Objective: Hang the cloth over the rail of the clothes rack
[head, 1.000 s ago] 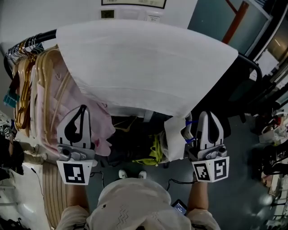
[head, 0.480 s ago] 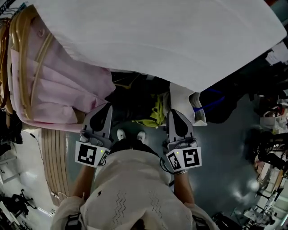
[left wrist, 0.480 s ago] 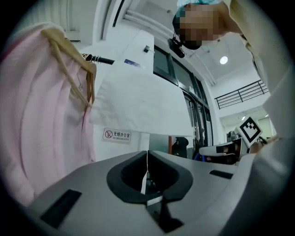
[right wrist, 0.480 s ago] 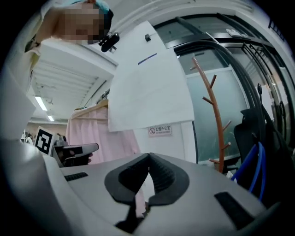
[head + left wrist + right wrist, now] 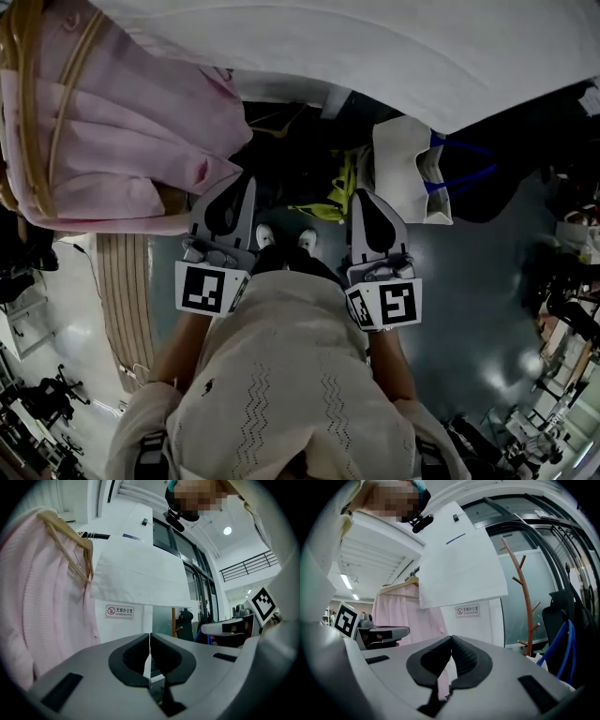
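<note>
The white cloth (image 5: 375,47) lies draped over the rack's rail across the top of the head view and hides the rail there. It hangs flat in the left gripper view (image 5: 140,573) and in the right gripper view (image 5: 459,569). A short bit of black rail (image 5: 96,536) shows beside it. My left gripper (image 5: 242,187) and right gripper (image 5: 364,197) are held close to the person's body, well below the cloth and apart from it. Both are shut with nothing between their jaws.
Pink garments (image 5: 103,141) on wooden hangers fill the rack's left side. Under the rack stand a white bag with blue handles (image 5: 412,169) and a yellow item (image 5: 333,187). A brown coat stand (image 5: 520,597) and a black chair (image 5: 555,620) are at the right.
Both grippers have dropped away from the cloth's lower edge and drawn in toward the body. The view has tilted down, and the cloth stays draped on the rail.
</note>
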{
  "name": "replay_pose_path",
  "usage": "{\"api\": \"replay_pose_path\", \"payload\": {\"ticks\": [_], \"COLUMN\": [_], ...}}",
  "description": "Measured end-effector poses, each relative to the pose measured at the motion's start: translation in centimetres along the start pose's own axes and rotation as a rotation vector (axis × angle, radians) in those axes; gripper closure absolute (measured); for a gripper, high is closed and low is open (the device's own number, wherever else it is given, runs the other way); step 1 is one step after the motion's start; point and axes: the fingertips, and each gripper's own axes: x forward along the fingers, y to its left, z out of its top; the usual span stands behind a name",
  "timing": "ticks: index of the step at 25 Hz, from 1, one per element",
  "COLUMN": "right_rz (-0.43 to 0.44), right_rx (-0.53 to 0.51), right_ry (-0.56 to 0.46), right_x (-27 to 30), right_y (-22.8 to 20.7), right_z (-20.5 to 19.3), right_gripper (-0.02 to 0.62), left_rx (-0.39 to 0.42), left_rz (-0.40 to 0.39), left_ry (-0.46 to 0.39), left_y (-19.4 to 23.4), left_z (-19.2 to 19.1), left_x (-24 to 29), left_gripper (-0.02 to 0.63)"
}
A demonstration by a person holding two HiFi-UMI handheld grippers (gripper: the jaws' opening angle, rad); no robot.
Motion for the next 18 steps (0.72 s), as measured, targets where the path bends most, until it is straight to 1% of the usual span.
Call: {"api": "replay_pose_path", "payload": {"ticks": [3, 7, 13, 18], "right_rz": [0.006, 0.009, 0.025, 0.03], "right_rx": [-0.003, 0.001, 0.017, 0.031], "right_ry": [0.008, 0.025, 0.046, 0.044], "right_x": [0.1, 0.5, 0.7, 0.9], "right_y": [0.1, 0.0, 0.4, 0.5], "right_z": [0.2, -0.2, -0.8, -0.7], "right_gripper": [0.578, 0.578, 0.578, 0.578], "left_rx": [-0.008, -0.008, -0.019, 0.0], "left_rz": [-0.001, -0.032, -0.027, -0.043], "left_ry": [0.012, 0.048, 0.036, 0.039], "left_y": [-0.4, -0.9, -0.4, -0.4], "left_z": [-0.6, -1.6, -1.4, -1.6], "left_x": [-0.3, -0.3, -0.3, -0.4], "left_gripper": [0.591, 0.591, 0.591, 0.591]}}
